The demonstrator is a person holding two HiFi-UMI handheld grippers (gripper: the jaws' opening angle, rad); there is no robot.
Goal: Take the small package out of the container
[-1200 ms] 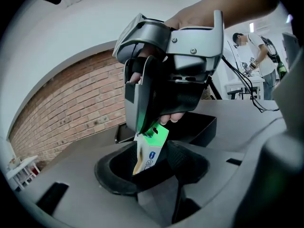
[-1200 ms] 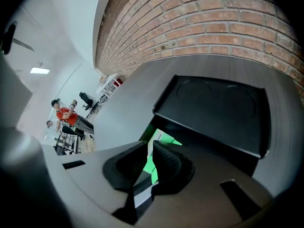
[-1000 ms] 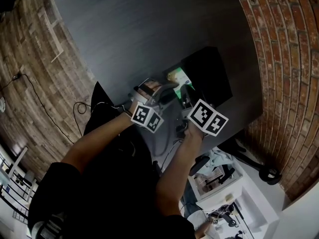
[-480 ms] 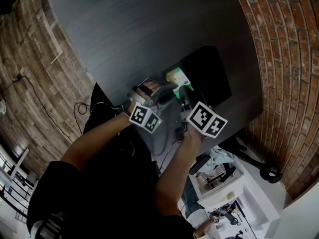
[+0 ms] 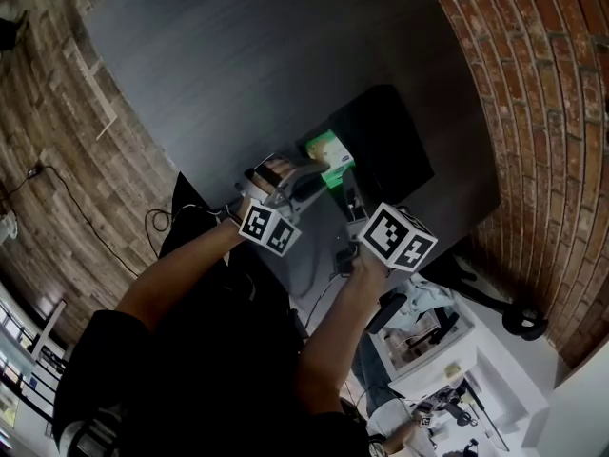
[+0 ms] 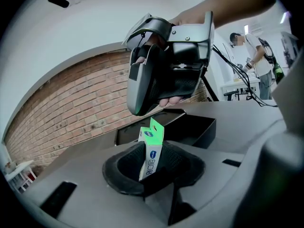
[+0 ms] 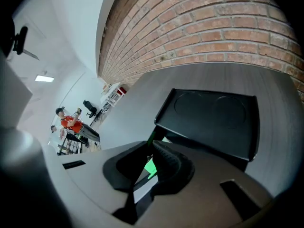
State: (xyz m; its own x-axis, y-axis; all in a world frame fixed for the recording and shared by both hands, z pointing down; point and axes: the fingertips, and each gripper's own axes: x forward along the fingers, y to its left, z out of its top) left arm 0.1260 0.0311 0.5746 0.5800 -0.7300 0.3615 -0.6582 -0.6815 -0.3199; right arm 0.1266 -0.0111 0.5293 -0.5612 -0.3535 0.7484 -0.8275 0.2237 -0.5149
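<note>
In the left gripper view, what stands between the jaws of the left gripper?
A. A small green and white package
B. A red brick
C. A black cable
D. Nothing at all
A: in the left gripper view the small package, green and white, stands upright between the closing jaws of the left gripper, in front of the black container.

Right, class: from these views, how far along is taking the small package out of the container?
Done: the package looks lifted out of the black container, whose inside shows bare in the right gripper view. In hand: the right gripper is shut on the package, and the left gripper has its jaws closing around it, not yet pressing. Left: probably setting it down on the table.
</note>
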